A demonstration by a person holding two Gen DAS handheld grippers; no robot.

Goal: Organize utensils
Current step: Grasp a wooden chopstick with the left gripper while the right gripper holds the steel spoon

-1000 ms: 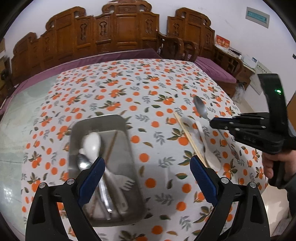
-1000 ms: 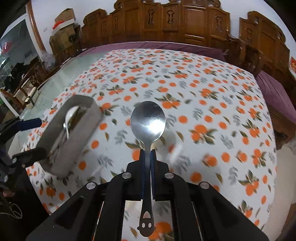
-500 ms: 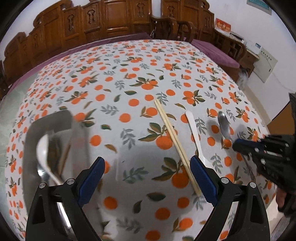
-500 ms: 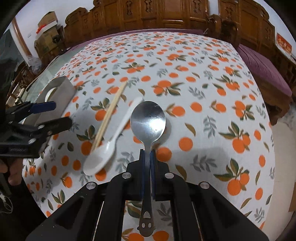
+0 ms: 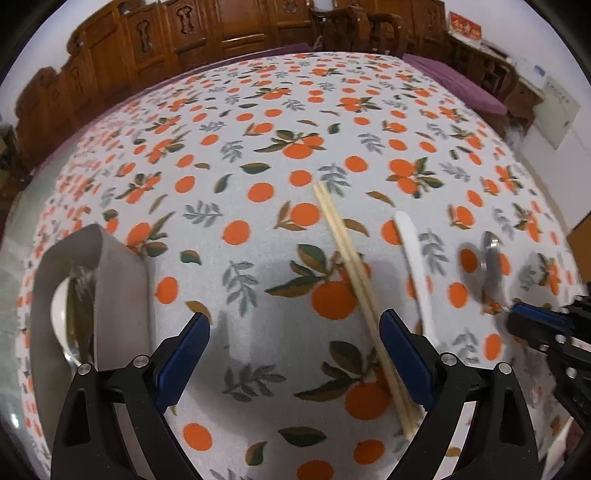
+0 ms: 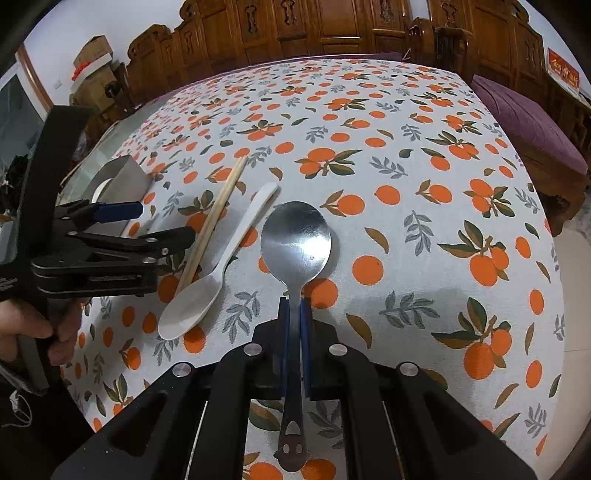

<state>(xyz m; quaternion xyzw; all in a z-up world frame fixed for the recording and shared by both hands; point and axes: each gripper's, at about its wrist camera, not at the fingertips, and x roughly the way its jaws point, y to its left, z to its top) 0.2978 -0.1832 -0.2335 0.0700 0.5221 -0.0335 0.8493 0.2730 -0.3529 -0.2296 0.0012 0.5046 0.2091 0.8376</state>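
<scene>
My right gripper (image 6: 293, 308) is shut on the handle of a metal spoon (image 6: 295, 236), bowl forward, low over the tablecloth; the spoon (image 5: 491, 254) shows blurred in the left wrist view. My left gripper (image 5: 295, 350) is open and empty, just above the cloth, its right finger beside a pair of wooden chopsticks (image 5: 354, 269). The chopsticks (image 6: 218, 218) and a white plastic spoon (image 6: 218, 273) lie side by side on the table. The metal tray (image 5: 118, 295) with a white spoon and other utensils inside stands at the left.
The table carries an orange-print tablecloth (image 6: 406, 184). Carved wooden chairs (image 5: 221, 33) line its far side. The table edge drops off at the right (image 6: 565, 258). The left gripper (image 6: 107, 251) and the hand holding it sit left of the white spoon.
The left gripper has swung right, away from the tray and toward the chopsticks. The right gripper with the metal spoon has lowered beside the white spoon.
</scene>
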